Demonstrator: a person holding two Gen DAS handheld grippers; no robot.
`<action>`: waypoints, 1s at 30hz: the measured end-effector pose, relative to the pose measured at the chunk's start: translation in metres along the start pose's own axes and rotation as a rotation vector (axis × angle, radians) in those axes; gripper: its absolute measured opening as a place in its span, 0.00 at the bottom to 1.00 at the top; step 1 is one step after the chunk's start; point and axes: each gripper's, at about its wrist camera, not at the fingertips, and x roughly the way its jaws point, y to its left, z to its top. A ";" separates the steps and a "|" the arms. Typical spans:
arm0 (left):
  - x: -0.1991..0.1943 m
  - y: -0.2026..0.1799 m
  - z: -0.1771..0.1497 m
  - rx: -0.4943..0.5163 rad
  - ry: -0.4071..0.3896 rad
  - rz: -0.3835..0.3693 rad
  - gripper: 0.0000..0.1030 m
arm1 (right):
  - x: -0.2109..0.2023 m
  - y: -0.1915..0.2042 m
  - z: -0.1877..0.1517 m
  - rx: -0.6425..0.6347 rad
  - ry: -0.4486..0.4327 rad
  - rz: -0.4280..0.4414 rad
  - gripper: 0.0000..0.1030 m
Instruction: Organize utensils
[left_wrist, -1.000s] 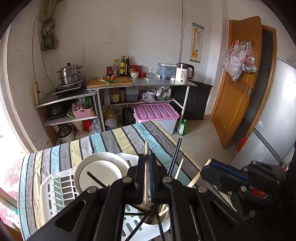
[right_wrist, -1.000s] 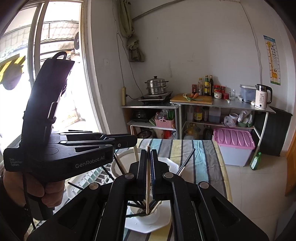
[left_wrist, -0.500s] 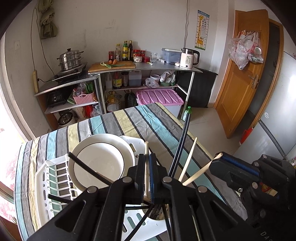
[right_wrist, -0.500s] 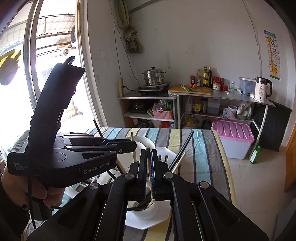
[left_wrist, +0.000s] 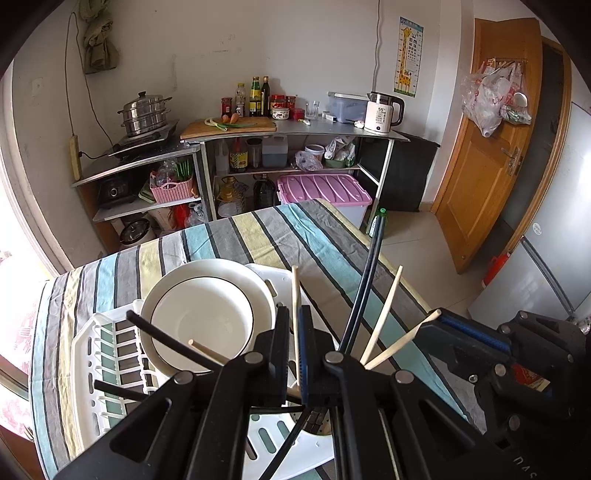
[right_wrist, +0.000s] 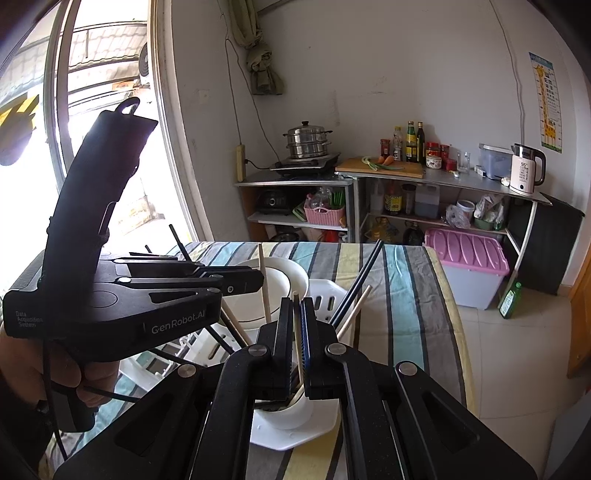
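My left gripper (left_wrist: 294, 334) is shut on a pale wooden chopstick (left_wrist: 294, 291) that stands nearly upright, its lower end down in a white utensil cup (right_wrist: 291, 411). My right gripper (right_wrist: 296, 326) is shut on a second wooden chopstick (right_wrist: 297, 334) over the same cup. Several black chopsticks (left_wrist: 364, 288) and other wooden ones lean out of the cup. In the right wrist view the left gripper (right_wrist: 258, 281) sits just left of the cup, a hand on its handle. The right gripper (left_wrist: 443, 319) shows at the right of the left wrist view.
A white dish rack (left_wrist: 88, 354) holds a white bowl (left_wrist: 203, 317) on the striped tablecloth (left_wrist: 295, 236). The cup stands on a white octagonal tray (right_wrist: 317, 432). Beyond the table are metal shelves, a pink-lidded bin (left_wrist: 325, 188) and a wooden door (left_wrist: 491, 147).
Both grippers have sunk toward the cup and tipped further down, each keeping its chopstick. The bowl and rack now show larger and closer in the left wrist view.
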 end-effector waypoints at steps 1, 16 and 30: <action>-0.002 0.002 0.000 -0.004 -0.005 -0.005 0.05 | 0.000 0.000 -0.001 0.000 0.002 -0.001 0.04; -0.058 0.014 -0.012 -0.027 -0.125 -0.015 0.05 | -0.038 0.007 -0.008 0.000 -0.061 0.009 0.17; -0.148 0.021 -0.096 -0.086 -0.302 0.002 0.21 | -0.099 0.044 -0.065 -0.036 -0.100 -0.009 0.26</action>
